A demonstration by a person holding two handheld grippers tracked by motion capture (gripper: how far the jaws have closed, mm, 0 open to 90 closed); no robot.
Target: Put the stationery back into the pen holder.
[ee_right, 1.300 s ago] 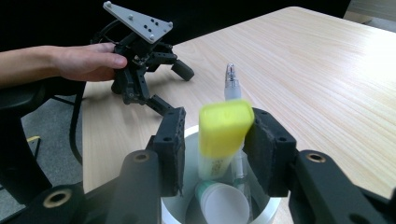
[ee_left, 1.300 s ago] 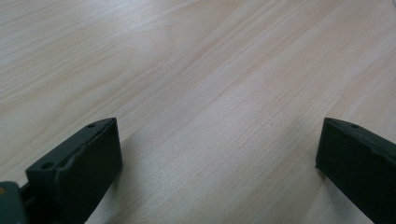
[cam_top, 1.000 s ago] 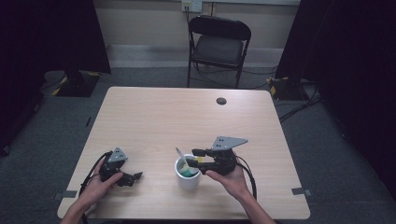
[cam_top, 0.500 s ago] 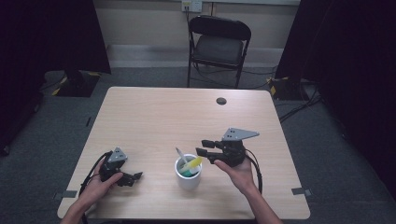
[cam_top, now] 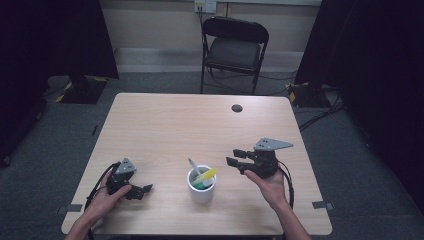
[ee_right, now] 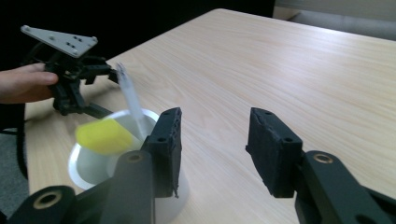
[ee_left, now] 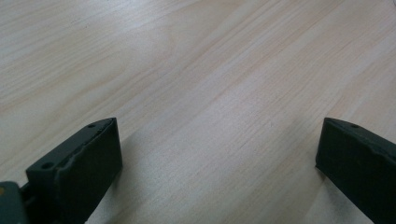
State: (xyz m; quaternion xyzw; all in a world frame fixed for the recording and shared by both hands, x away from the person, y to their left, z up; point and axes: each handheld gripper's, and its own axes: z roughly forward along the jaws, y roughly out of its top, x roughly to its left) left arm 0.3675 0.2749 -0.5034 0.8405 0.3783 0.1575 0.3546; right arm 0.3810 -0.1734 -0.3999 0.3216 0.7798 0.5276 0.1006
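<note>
**Both hand-held grippers empty beside the white cup**

High view: a round white cup [cam_top: 202,187] stands on the pale wooden tabletop [cam_top: 185,130], near the person's edge and about midway between the two hands. In it lean a yellow-capped marker [cam_top: 207,176] and a slim pale pen [cam_top: 193,166], both tilted and sticking out above the rim. The right hand-held gripper [cam_top: 234,157], black with a grey three-cornered plate on top, is held to the right of the cup and apart from it, its jaws pointing left toward the cup with a gap between them and nothing in that gap. The left hand-held gripper [cam_top: 145,189] rests low on the tabletop left of the cup, well apart from it, jaws pointing right. A small dark round disc [cam_top: 237,108] lies near the far edge, and a dark folding chair [cam_top: 234,50] stands beyond the tabletop.

Left gripper view: the two black jaws stand wide apart over bare wood grain, with nothing between them.

Right gripper view: the jaws stand partly open and empty, having just been widening again. The cup [ee_right: 93,163] sits just beyond the left jaw, with the blurred yellow cap [ee_right: 102,136] and the pale pen [ee_right: 130,100] rising from it. Farther off, the left hand-held gripper [ee_right: 112,73] shows in the person's hand [ee_right: 25,83].
</note>
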